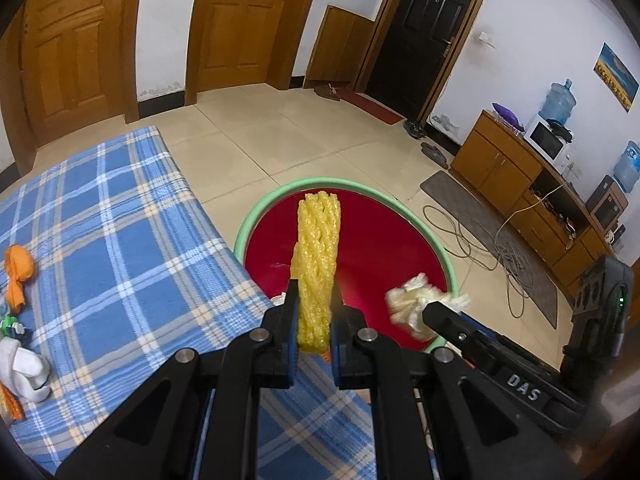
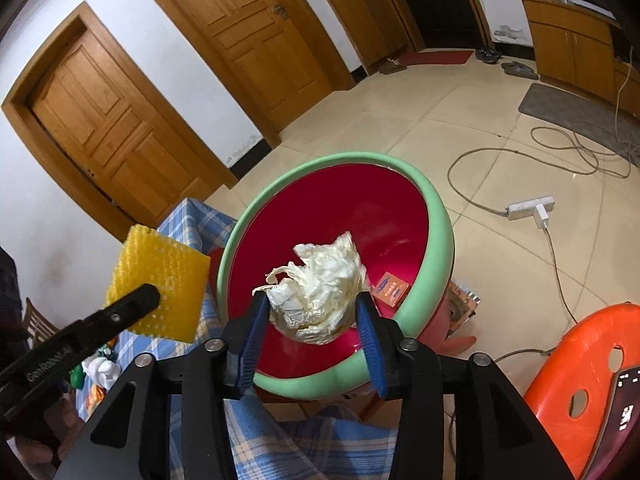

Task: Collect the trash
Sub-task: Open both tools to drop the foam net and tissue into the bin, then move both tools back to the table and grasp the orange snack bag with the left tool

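Observation:
My left gripper (image 1: 314, 300) is shut on a yellow foam net sleeve (image 1: 318, 256) and holds it upright over the red basin with a green rim (image 1: 280, 194). The sleeve also shows in the right wrist view (image 2: 160, 284). My right gripper (image 2: 312, 312) is shut on a crumpled cream paper wad (image 2: 320, 292) above the same basin (image 2: 436, 240). The wad and right gripper also show in the left wrist view (image 1: 416, 304). An orange card (image 2: 390, 289) lies inside the basin.
A table with a blue plaid cloth (image 1: 112, 232) sits left of the basin, with orange scraps (image 1: 18, 272) and a white wad (image 1: 24, 364) on it. An orange plastic stool (image 2: 580, 380) stands right. Cables (image 2: 560, 148) and a power strip (image 2: 530, 208) lie on the tiled floor.

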Action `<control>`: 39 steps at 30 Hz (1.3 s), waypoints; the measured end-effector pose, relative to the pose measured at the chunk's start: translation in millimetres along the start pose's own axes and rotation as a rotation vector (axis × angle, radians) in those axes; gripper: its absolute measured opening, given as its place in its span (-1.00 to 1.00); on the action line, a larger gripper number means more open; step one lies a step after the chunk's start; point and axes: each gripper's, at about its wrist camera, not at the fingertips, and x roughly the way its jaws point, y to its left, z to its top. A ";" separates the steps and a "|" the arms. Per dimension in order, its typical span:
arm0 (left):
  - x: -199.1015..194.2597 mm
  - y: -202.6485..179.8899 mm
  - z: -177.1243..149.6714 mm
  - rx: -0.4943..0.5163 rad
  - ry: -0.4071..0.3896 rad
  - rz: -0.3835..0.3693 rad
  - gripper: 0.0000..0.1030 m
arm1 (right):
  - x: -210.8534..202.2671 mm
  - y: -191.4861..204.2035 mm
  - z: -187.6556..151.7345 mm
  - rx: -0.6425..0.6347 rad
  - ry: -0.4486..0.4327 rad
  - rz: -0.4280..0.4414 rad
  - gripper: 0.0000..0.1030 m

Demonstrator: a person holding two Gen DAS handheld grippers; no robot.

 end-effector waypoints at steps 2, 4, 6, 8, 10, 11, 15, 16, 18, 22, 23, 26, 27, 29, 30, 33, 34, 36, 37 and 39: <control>4.0 -0.5 1.4 0.000 0.001 -0.002 -0.79 | -1.4 -0.9 -0.4 0.000 -0.004 0.006 0.08; 6.4 -1.3 2.0 -0.003 0.000 0.002 -0.79 | -2.4 -2.0 -0.2 -0.001 -0.006 0.007 0.12; 8.1 -2.8 1.4 -0.001 0.010 0.012 -0.76 | -3.7 -2.9 0.2 0.002 -0.008 0.008 0.13; 8.3 -3.7 0.3 0.000 0.015 0.016 -0.53 | -5.6 -3.5 0.5 0.008 -0.012 0.009 0.15; 6.3 -4.1 -0.6 -0.002 0.007 0.022 -0.24 | -8.0 -3.6 0.9 0.015 -0.016 0.012 0.15; 4.6 -4.1 -1.0 -0.001 0.003 0.025 -0.22 | -9.4 -4.1 0.8 0.017 -0.018 0.014 0.15; -3.5 -3.1 -1.2 -0.006 -0.005 0.031 -0.21 | -14.6 -2.6 0.2 0.016 -0.026 0.016 0.16; -6.4 -2.1 -2.0 -0.009 -0.009 0.034 -0.21 | -15.9 -2.1 0.1 0.015 -0.027 0.016 0.16; -12.1 0.8 -3.5 -0.016 -0.014 0.039 -0.17 | -18.4 0.4 -0.4 0.011 -0.030 0.018 0.16; -27.6 6.9 -10.3 -0.028 -0.027 0.063 -0.07 | -23.7 8.0 -3.7 -0.005 -0.033 0.025 0.18; -31.5 8.2 -11.9 -0.030 -0.031 0.071 -0.05 | -24.9 10.3 -4.6 -0.008 -0.033 0.027 0.22; -47.1 15.2 -18.3 -0.054 -0.052 0.114 0.07 | -29.7 18.1 -6.4 -0.012 -0.036 0.023 0.43; -52.9 18.4 -20.7 -0.067 -0.058 0.131 0.12 | -31.2 21.6 -6.8 -0.012 -0.037 0.013 0.44; -64.7 25.6 -24.3 -0.093 -0.072 0.151 0.18 | -33.6 27.6 -8.3 -0.020 -0.037 0.010 0.45; -71.3 30.5 -26.0 -0.104 -0.081 0.159 0.22 | -34.7 31.1 -9.1 -0.027 -0.036 0.016 0.46; -89.5 44.8 -31.1 -0.132 -0.104 0.197 0.29 | -37.0 40.8 -12.6 -0.046 -0.031 0.029 0.48; -94.2 49.2 -32.6 -0.139 -0.109 0.207 0.29 | -37.6 44.1 -14.2 -0.053 -0.029 0.033 0.49; -103.3 58.0 -36.0 -0.156 -0.118 0.230 0.29 | -38.1 50.9 -16.4 -0.066 -0.023 0.044 0.49; -108.1 63.5 -37.8 -0.164 -0.122 0.242 0.29 | -38.3 53.2 -18.2 -0.073 -0.020 0.050 0.49; -115.7 74.2 -40.1 -0.167 -0.122 0.259 0.29 | -38.5 58.6 -21.5 -0.084 -0.014 0.062 0.49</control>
